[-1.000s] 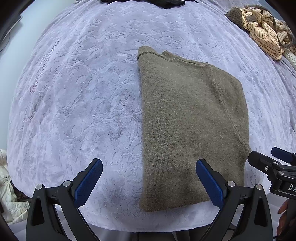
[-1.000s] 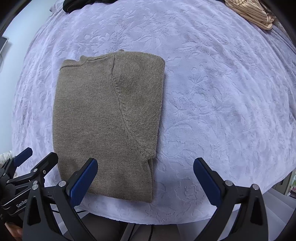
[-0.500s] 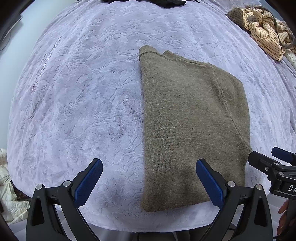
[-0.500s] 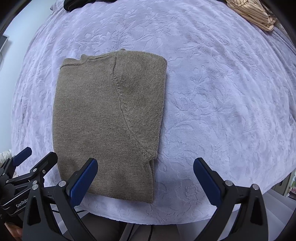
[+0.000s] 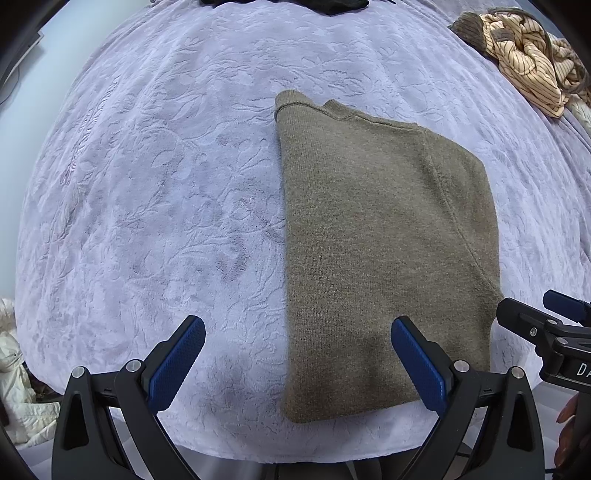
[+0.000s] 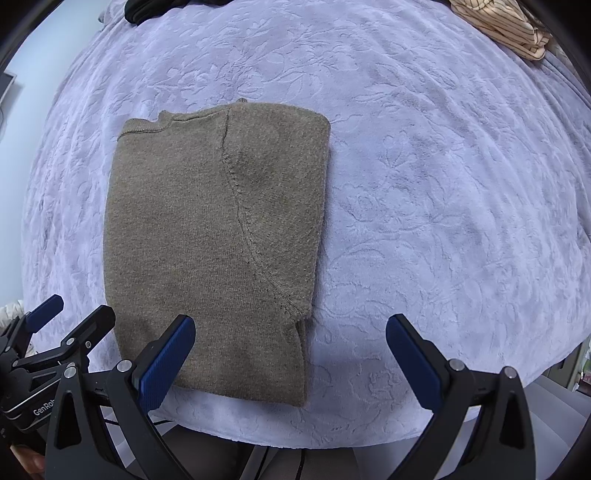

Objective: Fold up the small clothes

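Left wrist view: nearest, left gripper (image 5: 298,360) spread wide, blue pads (image 5: 176,363) apart and clamping nothing, poised over the near edge of the lilac bedspread (image 5: 147,184). Right pad over the near hem of the olive-brown knit sweater (image 5: 380,240); left pad over bare embossed cover. At the right border, the tip of the right gripper (image 5: 546,328), just beside the sweater's near right corner, with a fingertip (image 5: 567,411) showing below it. Farther out, sweater lying flat, folded into a tall rectangle, collar at the far end, sleeve seam curving down the right side. At the far right corner, a heap of tan striped clothes (image 5: 528,62); at the far top edge, a dark garment (image 5: 295,3). Low on the left, off the bed, something pale and crumpled (image 5: 14,373)

Right wrist view: right gripper (image 6: 290,356) likewise wide apart and empty, left pad over the sweater's (image 6: 214,236) near hem, right pad over bare bedspread (image 6: 443,184). At the lower left, left gripper (image 6: 70,314) beside the sweater's near left corner. Beyond, striped clothes (image 6: 498,22) at the top right, dark garment (image 6: 155,7) at the top left
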### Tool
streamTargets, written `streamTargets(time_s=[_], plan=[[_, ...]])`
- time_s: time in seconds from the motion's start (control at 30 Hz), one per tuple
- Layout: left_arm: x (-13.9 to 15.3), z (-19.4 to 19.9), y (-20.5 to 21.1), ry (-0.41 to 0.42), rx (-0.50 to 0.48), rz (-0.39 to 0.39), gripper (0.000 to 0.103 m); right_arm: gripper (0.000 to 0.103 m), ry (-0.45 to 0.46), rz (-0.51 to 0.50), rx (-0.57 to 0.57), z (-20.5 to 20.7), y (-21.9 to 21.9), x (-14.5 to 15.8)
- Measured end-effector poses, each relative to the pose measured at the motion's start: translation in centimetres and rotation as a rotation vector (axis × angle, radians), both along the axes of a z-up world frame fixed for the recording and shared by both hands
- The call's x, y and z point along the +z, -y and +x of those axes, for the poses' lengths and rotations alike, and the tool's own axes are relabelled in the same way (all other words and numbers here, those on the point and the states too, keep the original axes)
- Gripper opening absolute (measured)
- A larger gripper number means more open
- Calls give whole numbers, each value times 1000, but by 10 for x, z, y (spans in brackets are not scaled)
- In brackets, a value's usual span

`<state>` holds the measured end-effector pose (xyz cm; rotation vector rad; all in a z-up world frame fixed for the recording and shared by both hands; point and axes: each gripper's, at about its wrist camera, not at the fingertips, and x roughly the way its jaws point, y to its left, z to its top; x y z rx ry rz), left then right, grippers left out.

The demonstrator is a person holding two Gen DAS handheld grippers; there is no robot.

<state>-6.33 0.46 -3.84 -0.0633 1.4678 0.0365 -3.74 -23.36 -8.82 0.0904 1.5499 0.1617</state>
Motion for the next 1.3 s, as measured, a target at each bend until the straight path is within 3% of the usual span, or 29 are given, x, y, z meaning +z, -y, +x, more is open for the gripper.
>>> streamTargets(time_s=[1.3], plan=[[0,2,-1,-3,-17,4,101,103,0,-2,8,1,-2,-1]])
